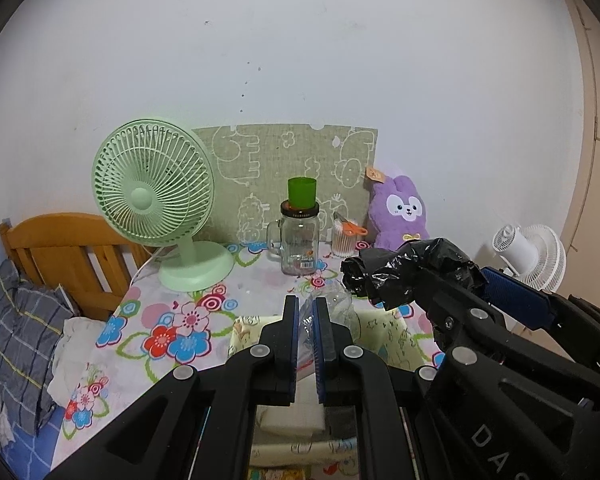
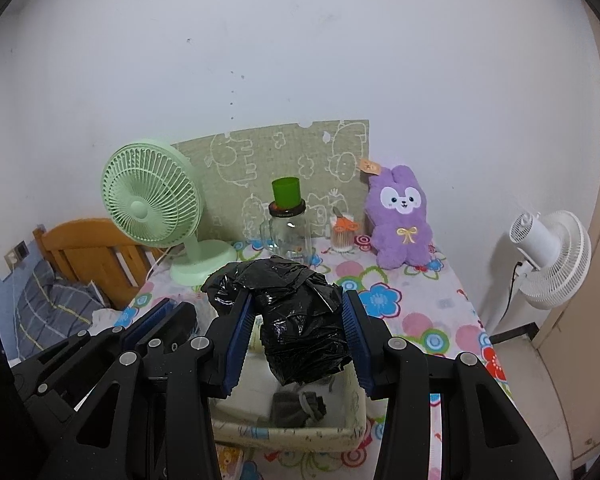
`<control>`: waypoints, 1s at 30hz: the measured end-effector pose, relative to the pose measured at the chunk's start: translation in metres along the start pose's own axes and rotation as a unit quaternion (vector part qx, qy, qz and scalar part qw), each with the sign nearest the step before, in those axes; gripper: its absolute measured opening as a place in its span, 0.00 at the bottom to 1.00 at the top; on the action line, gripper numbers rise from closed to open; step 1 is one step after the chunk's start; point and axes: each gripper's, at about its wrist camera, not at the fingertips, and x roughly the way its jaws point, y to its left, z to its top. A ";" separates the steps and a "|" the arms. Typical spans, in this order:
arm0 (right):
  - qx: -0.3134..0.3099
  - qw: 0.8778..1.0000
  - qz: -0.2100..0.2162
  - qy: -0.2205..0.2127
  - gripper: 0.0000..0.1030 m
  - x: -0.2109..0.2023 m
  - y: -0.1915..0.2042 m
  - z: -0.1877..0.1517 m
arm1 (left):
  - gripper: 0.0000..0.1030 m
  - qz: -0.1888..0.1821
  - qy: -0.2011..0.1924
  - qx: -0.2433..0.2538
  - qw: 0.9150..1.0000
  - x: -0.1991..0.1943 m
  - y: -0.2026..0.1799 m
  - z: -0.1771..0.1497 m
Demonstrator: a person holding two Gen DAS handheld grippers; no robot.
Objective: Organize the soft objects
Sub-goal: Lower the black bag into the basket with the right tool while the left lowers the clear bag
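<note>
Right wrist view: the black plastic bag (image 2: 300, 320), crumpled into a bundle, is seen at frame centre, clamped between the blue pads of the right gripper (image 2: 300, 340) and held above the fabric storage box (image 2: 284, 436) at lower centre. The bundle is judged light, soft and compressible; its glossy film is likely slippery, so a grip across the thick middle, as now, is preferred over a loose edge. Many sharp creases and highlights are noted on its surface; a lobe spills over the upper left pad.

Left wrist view: the left gripper (image 1: 307, 336) is shut on a thin clear plastic bag (image 1: 332, 304), wrinkled, nearly transparent, at centre frame. It is judged very light and limp. Grey cloth (image 2: 298, 406) is seen inside the box. Both items hang over the floral tablecloth (image 1: 160, 320).
</note>
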 end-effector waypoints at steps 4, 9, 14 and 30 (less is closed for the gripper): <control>-0.004 1.000 -0.002 0.000 0.47 0.010 -0.001 0.005 | 0.03 -0.008 0.004 -0.004 1.000 0.013 0.002 0.004; -0.003 1.000 -0.001 0.010 0.47 0.026 -0.002 0.006 | 0.03 -0.019 0.018 -0.011 1.000 0.031 0.005 0.001; 0.000 1.000 0.005 0.026 0.47 0.043 -0.004 0.005 | 0.04 -0.038 0.033 -0.017 0.999 0.047 0.006 -0.002; -0.003 0.996 0.008 0.084 0.47 0.092 -0.004 -0.014 | 0.60 0.012 0.102 -0.011 0.995 0.094 0.015 -0.021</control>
